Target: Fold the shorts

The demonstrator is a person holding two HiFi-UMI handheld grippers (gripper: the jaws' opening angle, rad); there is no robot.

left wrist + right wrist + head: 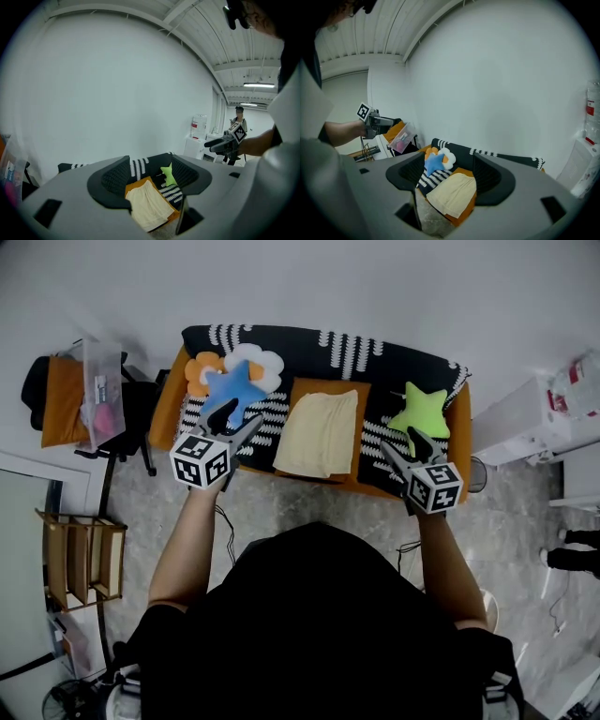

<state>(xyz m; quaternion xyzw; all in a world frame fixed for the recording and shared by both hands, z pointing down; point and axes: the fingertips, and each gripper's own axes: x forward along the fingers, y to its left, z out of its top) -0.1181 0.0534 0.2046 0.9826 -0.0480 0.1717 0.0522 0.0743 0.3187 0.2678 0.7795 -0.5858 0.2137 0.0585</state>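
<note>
Head view alone shows blue star (pixel 228 390), shorts (pixel 321 432) and green star (pixel 421 409) together.

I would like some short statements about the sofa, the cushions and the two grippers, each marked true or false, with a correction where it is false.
1. The pale yellow shorts lie on the sofa, touched by neither gripper. True.
2. The left gripper is shut on the shorts. False: its jaws stand apart and hold nothing.
3. The green star cushion sits at the person's right end of the sofa. True.
4. The right gripper holds the blue star cushion. False: it is open and empty; that cushion lies at the left end.
</note>
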